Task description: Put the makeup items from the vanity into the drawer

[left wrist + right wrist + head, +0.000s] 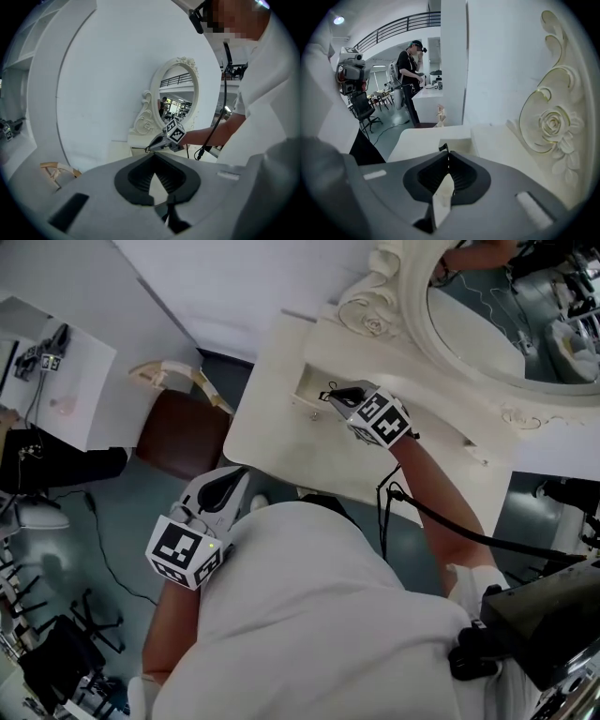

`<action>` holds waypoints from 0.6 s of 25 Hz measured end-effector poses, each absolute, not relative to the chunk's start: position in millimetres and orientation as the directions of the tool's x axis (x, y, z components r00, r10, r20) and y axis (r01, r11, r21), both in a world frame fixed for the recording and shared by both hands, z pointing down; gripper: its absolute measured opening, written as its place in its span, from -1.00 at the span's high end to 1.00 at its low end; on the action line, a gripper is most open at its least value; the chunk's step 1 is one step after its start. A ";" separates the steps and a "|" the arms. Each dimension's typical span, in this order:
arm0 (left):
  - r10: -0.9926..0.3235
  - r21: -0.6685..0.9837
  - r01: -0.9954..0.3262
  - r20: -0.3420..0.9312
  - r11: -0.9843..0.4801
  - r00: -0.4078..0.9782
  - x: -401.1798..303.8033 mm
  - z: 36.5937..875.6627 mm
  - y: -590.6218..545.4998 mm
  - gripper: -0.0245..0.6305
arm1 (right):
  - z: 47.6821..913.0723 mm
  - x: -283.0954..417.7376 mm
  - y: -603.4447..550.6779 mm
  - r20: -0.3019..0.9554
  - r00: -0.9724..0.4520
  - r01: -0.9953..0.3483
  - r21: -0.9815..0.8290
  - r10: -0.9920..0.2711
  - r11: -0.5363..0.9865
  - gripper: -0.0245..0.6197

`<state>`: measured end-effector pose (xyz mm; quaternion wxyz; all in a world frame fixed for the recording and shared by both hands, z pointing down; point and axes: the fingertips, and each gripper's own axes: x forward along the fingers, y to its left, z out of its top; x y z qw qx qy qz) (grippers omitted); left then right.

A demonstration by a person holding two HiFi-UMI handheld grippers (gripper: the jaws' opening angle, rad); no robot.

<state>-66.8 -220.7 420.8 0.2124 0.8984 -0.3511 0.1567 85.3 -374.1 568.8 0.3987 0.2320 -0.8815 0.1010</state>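
Note:
The cream vanity (281, 442) has a bare top and a raised back shelf with an open recess (307, 382) at its left end. My right gripper (328, 395) hovers just right of that recess. It is shut, and a small thin black item (443, 147) sticks out at its tips; what it is cannot be told. The left gripper view shows the right gripper (151, 149) over the vanity before the oval mirror (177, 96). My left gripper (236, 480) is held low at the vanity's front edge, shut with nothing in it.
A brown stool (183, 432) with a cream backrest (178, 376) stands left of the vanity. A white desk (66, 381) lies far left. The carved mirror frame (375, 296) rises behind the shelf. A black cable (441, 521) trails from my right arm.

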 end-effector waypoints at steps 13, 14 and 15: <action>-0.650 0.269 -0.791 0.457 -0.550 0.607 -99.4 427.1 -214.7 0.92 | 614.2 61.8 -398.9 0.818 -0.511 -0.464 -0.004 -0.264 0.886 0.88; -0.652 0.268 -0.794 0.458 -0.546 0.604 -100.2 427.2 -214.3 0.92 | 616.9 59.6 -398.5 0.821 -0.508 -0.461 -0.005 -0.259 0.887 0.88; -0.654 0.267 -0.796 0.459 -0.543 0.601 -101.0 427.1 -213.8 0.92 | 619.7 58.2 -398.3 0.825 -0.505 -0.459 -0.006 -0.255 0.888 0.88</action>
